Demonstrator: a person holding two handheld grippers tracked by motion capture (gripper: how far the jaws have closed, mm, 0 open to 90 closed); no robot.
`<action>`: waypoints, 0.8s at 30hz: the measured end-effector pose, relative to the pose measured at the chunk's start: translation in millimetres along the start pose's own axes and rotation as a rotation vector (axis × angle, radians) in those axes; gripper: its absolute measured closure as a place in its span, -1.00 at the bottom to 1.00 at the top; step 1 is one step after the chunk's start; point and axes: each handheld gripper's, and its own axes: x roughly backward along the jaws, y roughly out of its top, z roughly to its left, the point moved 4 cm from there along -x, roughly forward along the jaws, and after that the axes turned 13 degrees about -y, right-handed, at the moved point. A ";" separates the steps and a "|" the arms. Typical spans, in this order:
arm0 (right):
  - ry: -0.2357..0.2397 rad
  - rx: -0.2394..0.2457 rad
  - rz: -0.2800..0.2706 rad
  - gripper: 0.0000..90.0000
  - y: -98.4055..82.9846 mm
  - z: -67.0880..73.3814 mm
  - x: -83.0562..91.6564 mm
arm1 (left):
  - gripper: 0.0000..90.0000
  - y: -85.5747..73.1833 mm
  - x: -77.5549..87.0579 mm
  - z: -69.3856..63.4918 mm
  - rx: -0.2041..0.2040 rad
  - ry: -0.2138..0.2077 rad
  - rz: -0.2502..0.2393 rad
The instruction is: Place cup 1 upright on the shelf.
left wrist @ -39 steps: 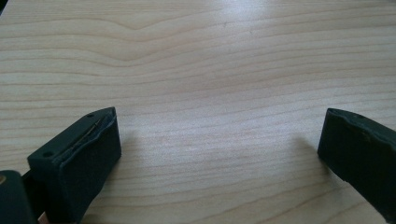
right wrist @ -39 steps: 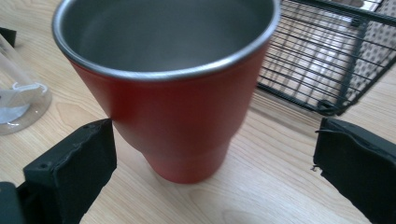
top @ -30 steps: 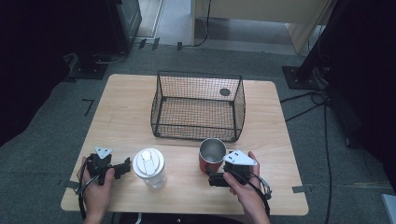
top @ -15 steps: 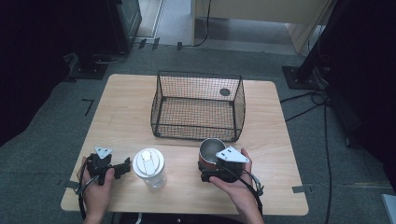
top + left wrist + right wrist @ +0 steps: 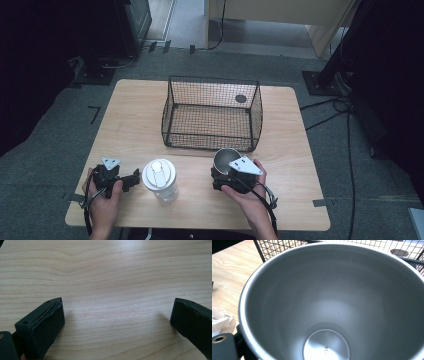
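Brushed matt steel cup (image 5: 332, 302), black wire-mesh basket (image 5: 212, 117), clear plastic jar (image 5: 161, 181), pale smooth wood-grain table (image 5: 112, 277), matt black jaws

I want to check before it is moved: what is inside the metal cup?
The cup looks empty: bare steel walls and a round bottom with a small stamped mark. The lowest edge of the bottom is cut off by the frame, so that part cannot be checked.

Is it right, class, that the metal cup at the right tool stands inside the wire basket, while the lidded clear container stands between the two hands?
Not quite. The metal cup stands on the table in front of the wire basket, not inside it, as the high view shows. The rest holds: the cup is at the right tool, and the lidded clear container stands between the hands.
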 end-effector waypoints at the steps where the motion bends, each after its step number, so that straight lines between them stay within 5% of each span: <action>1: -0.003 0.002 -0.004 -0.85 -0.2 0.3 0.0 | -1.00 0.0 0.0 0.0 0.000 0.000 0.000; 13: -0.053 0.006 -0.062 -0.83 -0.7 1.6 4.2 | -1.00 0.0 0.0 0.0 -0.001 0.000 0.000; 24: -0.073 0.010 -0.229 -0.83 11.2 6.4 12.1 | -1.00 0.0 0.0 0.0 -0.001 0.000 0.000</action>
